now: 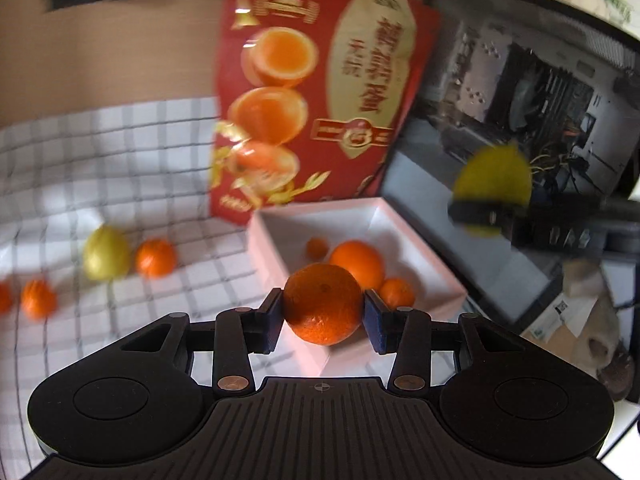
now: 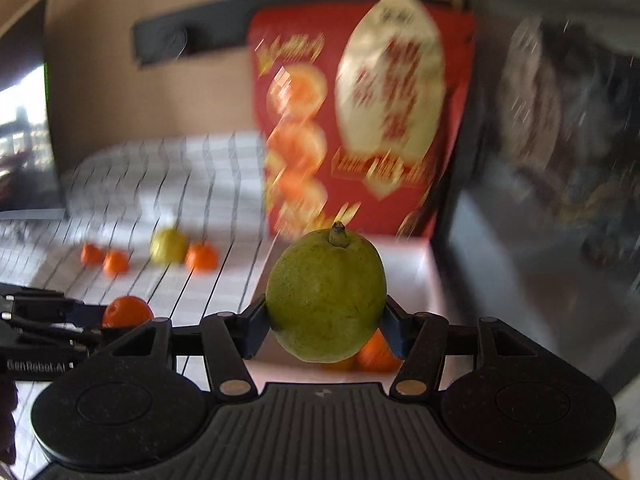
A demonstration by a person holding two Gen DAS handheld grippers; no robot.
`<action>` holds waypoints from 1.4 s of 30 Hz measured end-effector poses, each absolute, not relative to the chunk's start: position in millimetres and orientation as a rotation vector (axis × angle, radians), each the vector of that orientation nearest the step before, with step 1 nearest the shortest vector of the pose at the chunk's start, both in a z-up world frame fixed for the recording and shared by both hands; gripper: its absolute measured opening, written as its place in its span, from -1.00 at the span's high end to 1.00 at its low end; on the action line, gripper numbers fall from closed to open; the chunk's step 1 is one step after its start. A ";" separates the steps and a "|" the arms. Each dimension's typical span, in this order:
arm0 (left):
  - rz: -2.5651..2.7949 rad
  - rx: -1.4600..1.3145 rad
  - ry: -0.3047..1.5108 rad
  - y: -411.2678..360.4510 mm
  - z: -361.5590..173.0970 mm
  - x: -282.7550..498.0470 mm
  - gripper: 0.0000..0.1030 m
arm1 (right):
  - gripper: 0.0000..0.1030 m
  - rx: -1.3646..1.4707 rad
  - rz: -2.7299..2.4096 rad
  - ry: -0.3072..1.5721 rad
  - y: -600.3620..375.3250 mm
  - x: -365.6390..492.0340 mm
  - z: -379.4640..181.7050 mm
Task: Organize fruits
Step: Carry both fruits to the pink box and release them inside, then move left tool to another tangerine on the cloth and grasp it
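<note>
My left gripper is shut on an orange and holds it above the near corner of a white box. Three oranges lie inside the box. My right gripper is shut on a green pear and holds it above the box; it also shows at the right of the left wrist view. The left gripper's orange shows at the left of the right wrist view.
A checked cloth covers the table. On it at the left lie a second pear and several oranges. A red fruit carton stands behind the box. An open computer case stands at the right.
</note>
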State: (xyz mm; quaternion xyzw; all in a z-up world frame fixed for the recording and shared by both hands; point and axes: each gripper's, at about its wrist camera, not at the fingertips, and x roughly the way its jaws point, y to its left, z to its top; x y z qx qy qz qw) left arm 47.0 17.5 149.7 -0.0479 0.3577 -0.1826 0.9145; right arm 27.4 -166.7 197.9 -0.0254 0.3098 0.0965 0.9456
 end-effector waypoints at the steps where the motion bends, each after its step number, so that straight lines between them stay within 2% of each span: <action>1: -0.378 -0.101 0.763 7.8 149.0 61.5 0.08 | -0.12 -0.052 0.192 0.617 -172.4 36.6 206.4; 7: -0.368 -0.048 0.929 -43.2 101.8 117.0 0.08 | -0.12 -0.046 0.192 0.625 -194.2 84.8 219.9; 13: -0.342 -0.086 0.854 -45.3 97.8 113.9 0.08 | -0.12 0.037 0.236 0.734 -204.2 126.3 185.2; 19: -0.299 -0.201 0.783 -23.4 111.4 88.3 0.09 | -0.12 0.112 0.233 0.876 -193.2 170.5 135.3; 30: -0.128 -0.315 0.858 47.2 80.1 20.0 0.10 | -0.12 0.035 0.321 1.064 -124.2 223.9 78.8; 42: -0.025 -0.411 0.877 101.2 64.1 -12.6 0.10 | -0.14 -0.076 0.319 1.092 -109.3 233.5 67.3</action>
